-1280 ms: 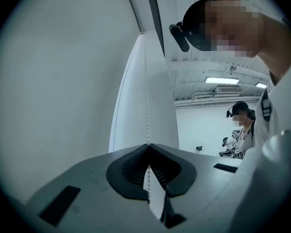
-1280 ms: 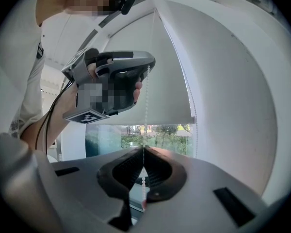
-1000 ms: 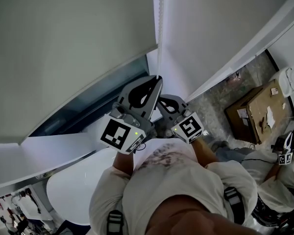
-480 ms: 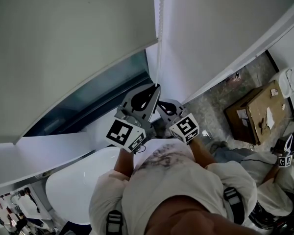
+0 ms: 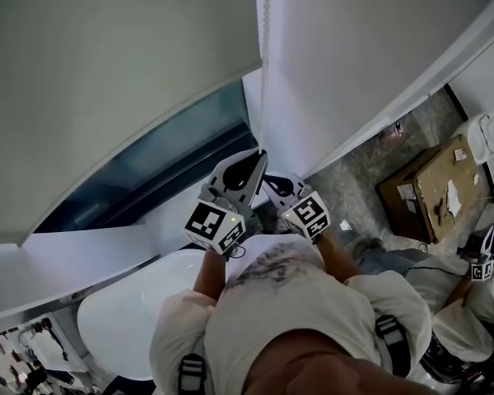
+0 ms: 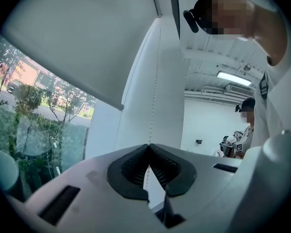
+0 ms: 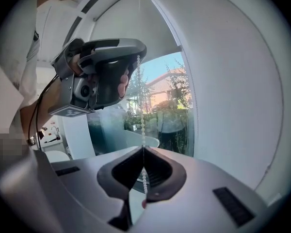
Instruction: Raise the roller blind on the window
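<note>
Two upraised, left hand-held gripper (image 6: 149, 145), right hand-held gripper (image 7: 143, 148), each clamped on bead chain (image 7: 142, 123)

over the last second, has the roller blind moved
Yes. The roller blind has gone up: its bottom corner sits higher against the white wall beside it, and more glass shows beneath its edge.

The pale roller blind (image 5: 123, 72) is partly raised, with a strip of window glass (image 5: 160, 159) bare below it. Its white bead chain (image 5: 264, 97) hangs straight beside it.
</note>
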{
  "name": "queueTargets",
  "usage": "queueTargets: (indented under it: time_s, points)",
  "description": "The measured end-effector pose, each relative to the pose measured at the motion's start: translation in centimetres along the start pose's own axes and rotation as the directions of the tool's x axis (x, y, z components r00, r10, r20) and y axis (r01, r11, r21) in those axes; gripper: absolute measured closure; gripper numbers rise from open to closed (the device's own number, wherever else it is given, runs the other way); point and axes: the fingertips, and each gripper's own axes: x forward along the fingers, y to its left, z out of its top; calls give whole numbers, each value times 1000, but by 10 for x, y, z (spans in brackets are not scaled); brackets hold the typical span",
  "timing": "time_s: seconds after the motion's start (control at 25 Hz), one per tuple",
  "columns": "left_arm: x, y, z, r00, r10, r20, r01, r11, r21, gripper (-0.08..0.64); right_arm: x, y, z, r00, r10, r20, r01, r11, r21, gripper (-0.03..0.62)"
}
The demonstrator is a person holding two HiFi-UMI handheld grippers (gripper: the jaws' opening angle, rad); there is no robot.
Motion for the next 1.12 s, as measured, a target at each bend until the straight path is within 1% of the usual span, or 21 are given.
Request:
queueTargets:
  time_s: [0.16,0.36,0.48,0.6,0.76,0.88,1.0,1.12]
  points:
    - [-2,6,-12,1000,-2,-3,2,1000,-15,552,6,0,-13,1000,1,-19,-1,1000,11,529]
    - [1,9,-28,999,-13,-35,12,1000,-28,552,10,-1,-26,999,4,-51,-2,1000,24,529]
    - [-5,4,-32,999,-13,-49,11,999,-31,552,5,5,-33,997,2,-72,1,1000,28,529]
    - [-14,-5,-32,998,-14,-55,12,1000,-24,552,-3,15,-35,997,-4,-78,6,1000,27,529]
    - [-19,-11,-39,998,-21,-64,19,999,-32,552,-9,21,-43,996,-7,-87,9,1000,28,529]
    - [-23,-14,-38,998,-20,-57,18,999,-31,552,-11,26,-42,997,0,-74,2,1000,23,529]
    - [-25,-10,-37,999,-13,-50,12,999,-30,552,-11,39,-40,998,55,-42,-54,998,23,529]
    - [-27,-3,-37,999,-6,-49,4,999,-32,552,-12,44,-32,998,65,3,-65,998,22,528]
